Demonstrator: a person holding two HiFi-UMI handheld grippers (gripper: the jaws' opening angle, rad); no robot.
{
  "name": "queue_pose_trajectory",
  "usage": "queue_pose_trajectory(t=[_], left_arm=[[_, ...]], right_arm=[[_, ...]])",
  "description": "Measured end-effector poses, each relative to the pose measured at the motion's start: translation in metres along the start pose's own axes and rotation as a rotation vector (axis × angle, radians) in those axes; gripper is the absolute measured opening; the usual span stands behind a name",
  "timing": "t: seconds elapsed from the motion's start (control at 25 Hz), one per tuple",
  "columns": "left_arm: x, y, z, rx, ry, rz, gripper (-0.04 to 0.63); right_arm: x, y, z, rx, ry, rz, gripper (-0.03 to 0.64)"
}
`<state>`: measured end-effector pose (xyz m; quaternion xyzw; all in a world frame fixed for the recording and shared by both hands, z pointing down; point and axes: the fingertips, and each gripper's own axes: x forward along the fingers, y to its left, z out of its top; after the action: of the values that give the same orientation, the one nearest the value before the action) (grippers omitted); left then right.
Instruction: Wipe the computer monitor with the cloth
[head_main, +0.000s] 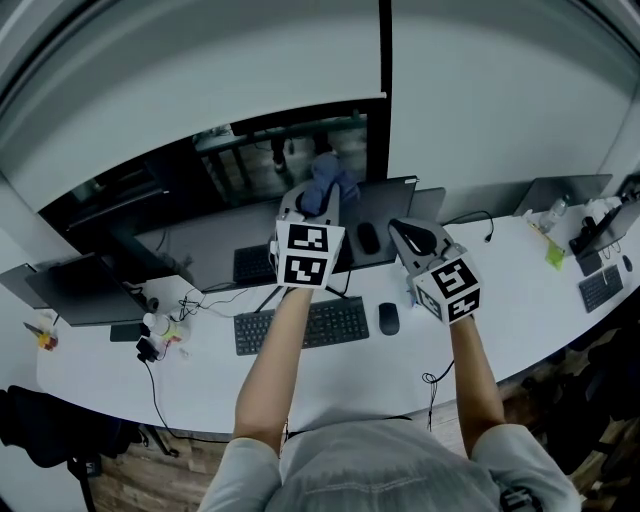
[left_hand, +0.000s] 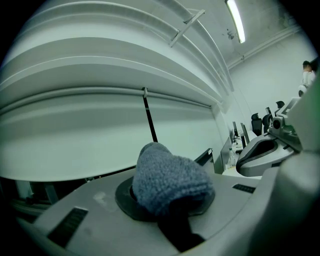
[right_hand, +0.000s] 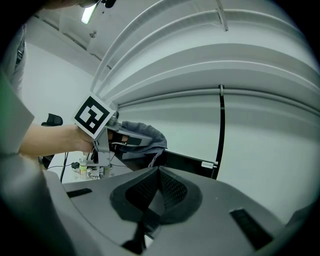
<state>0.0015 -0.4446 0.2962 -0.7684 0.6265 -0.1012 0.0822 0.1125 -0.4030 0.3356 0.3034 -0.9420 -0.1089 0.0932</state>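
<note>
A blue-grey cloth (head_main: 326, 184) is bunched in my left gripper (head_main: 318, 203), whose jaws are shut on it, up in front of the dark monitor (head_main: 250, 160) at the back of the desk. In the left gripper view the cloth (left_hand: 169, 181) bulges out over the jaws and hides the fingertips. My right gripper (head_main: 418, 236) hovers just right of the left one, near the monitor's right end, shut with nothing in it (right_hand: 159, 189). From the right gripper view I see the left gripper (right_hand: 131, 139) holding the cloth (right_hand: 150, 139) above the monitor's black top edge (right_hand: 192, 163).
A black keyboard (head_main: 301, 325) and mouse (head_main: 388, 318) lie on the white curved desk (head_main: 530, 300) below the grippers. A laptop (head_main: 75, 290) and small bottles with cables (head_main: 160, 330) are at the left. Another laptop (head_main: 560, 193) and keyboard (head_main: 600, 288) are at the right.
</note>
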Motion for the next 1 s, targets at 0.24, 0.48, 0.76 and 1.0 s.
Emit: queue_pose_trajectory(t=[0.24, 0.48, 0.76, 1.0], left_arm=[[-0.033, 0.046, -0.015, -0.005, -0.001, 0.013, 0.046], [-0.069, 0.097, -0.034, -0.017, 0.003, 0.042, 0.046], [-0.101, 0.142, -0.047, -0.02, -0.007, 0.053, 0.046], [-0.126, 0.176, -0.058, 0.002, 0.001, 0.05, 0.046]], right_arm=[[0.029, 0.045, 0.016, 0.003, 0.002, 0.003, 0.002], [0.054, 0.093, 0.032, -0.004, 0.001, 0.008, 0.002], [0.082, 0.139, 0.047, 0.004, 0.014, 0.012, 0.002], [0.107, 0.174, 0.057, -0.01, 0.013, 0.035, 0.002]])
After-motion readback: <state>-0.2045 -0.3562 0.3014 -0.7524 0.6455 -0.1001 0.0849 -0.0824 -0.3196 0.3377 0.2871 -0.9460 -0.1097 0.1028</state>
